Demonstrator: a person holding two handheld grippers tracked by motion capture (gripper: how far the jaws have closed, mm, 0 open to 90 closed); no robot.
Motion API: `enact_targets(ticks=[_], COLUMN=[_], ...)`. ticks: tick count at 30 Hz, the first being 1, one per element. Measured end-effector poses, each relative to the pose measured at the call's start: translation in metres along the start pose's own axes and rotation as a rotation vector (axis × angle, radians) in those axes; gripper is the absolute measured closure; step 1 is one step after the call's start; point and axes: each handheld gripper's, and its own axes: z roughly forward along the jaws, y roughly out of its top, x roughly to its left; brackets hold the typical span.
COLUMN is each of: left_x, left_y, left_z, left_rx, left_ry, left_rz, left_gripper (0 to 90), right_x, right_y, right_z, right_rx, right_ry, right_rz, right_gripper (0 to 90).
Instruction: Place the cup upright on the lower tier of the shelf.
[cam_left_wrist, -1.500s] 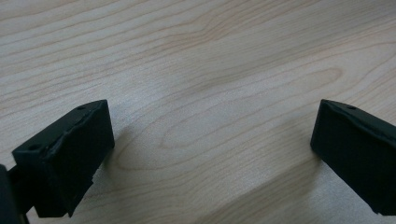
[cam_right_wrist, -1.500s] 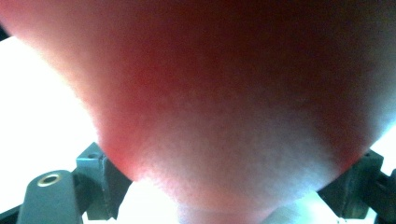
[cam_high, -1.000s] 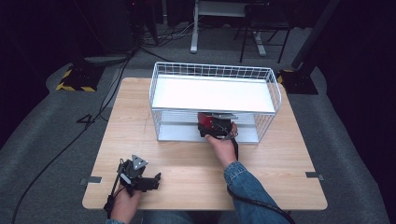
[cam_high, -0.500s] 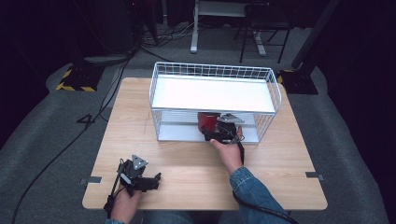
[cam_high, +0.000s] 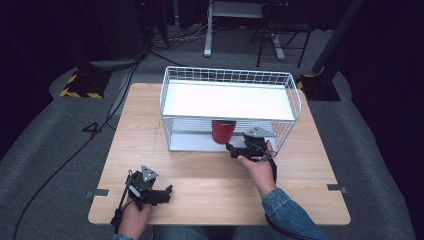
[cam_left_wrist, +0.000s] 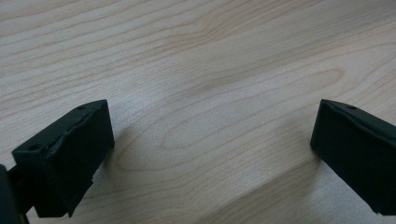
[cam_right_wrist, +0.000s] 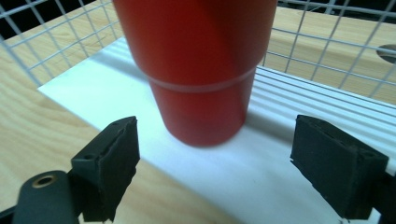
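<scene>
A red cup (cam_high: 222, 131) stands upright on the white lower shelf (cam_high: 190, 142) of a wire rack (cam_high: 290, 85), near the shelf's front edge. My right gripper (cam_high: 231, 149) hovers just right of and in front of the cup, pointing at it. In the right gripper view the cup (cam_right_wrist: 201, 70) stands just beyond the open jaws of the right gripper (cam_right_wrist: 213, 125), and neither pad touches it. My left gripper (cam_high: 167, 192) rests at the table's front left. In its own view the left gripper (cam_left_wrist: 210, 140) is open over bare wood.
The rack's white upper shelf (cam_high: 230, 100) overhangs the cup, and wire walls close its sides and back. The wooden table (cam_high: 210, 180) has bare room in front of the rack. Cables and stands lie on the dark floor beyond.
My right gripper has drawn back from the cup, moving right and toward the table's front. The cup stays on the lower shelf. The left gripper has not moved.
</scene>
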Motion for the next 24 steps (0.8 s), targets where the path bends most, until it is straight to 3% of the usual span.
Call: enact_targets(ticks=[6, 11, 24], left_x=[0.0, 0.001, 0.001], left_y=[0.0, -0.001, 0.0], left_z=[0.0, 0.0, 0.0], left_rx=[0.0, 0.0, 0.001], left_ry=[-0.003, -0.004, -0.005], left_rz=[0.003, 0.003, 0.007], left_gripper=[0.0, 0.0, 0.0], right_x=[-0.006, -0.013, -0.038], right_y=[-0.001, -0.005, -0.025], right_z=[-0.028, -0.053, -0.113], right_rx=[0.004, 0.003, 0.025], right_ry=[0.011, 0.027, 0.019], right_rz=[-0.017, 0.024, -0.021], right_gripper=[15.6, 15.6, 15.7])
